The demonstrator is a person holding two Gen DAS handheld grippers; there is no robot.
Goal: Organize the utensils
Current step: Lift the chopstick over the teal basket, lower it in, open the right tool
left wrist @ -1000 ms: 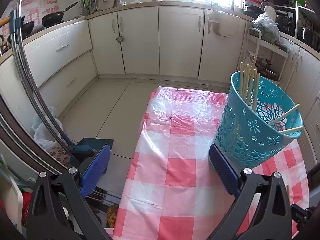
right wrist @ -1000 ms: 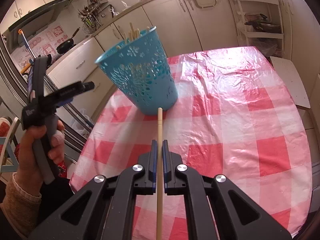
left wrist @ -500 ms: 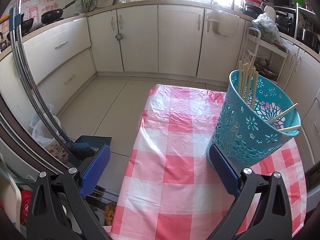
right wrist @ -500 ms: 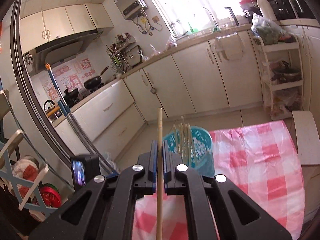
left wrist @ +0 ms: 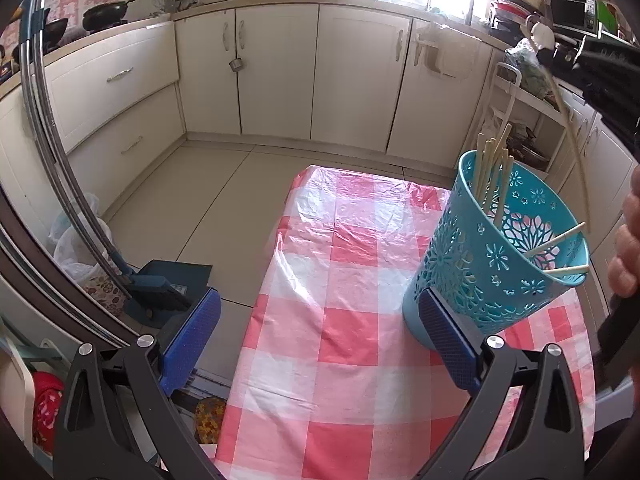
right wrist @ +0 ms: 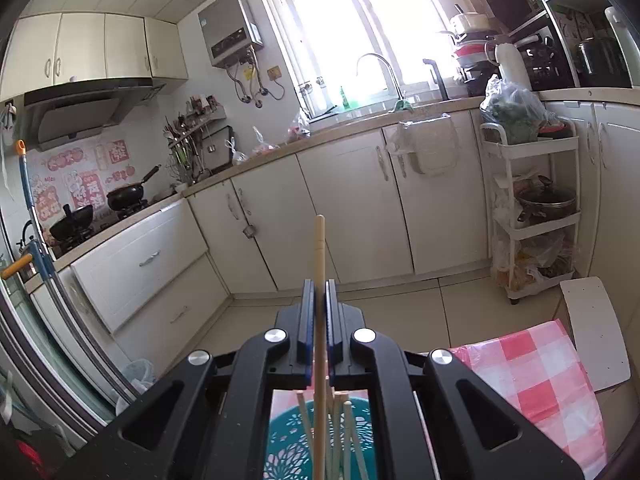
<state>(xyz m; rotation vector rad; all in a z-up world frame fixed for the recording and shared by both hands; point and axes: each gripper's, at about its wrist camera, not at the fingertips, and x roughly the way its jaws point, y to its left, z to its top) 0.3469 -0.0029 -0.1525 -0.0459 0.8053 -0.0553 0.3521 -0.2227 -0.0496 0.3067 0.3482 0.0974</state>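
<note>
Perforated teal basket [left wrist: 496, 264], wooden chopsticks [left wrist: 490, 168] (slender)

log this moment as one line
right gripper: shut on chopstick, above teal basket | left gripper: open, empty | basket: holds chopsticks, on checked tablecloth

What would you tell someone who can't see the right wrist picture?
The right gripper is shut on one wooden chopstick that points up. Below it is a blue basket with more chopsticks in it, on a red checked tablecloth, with white kitchen cupboards behind.
</note>
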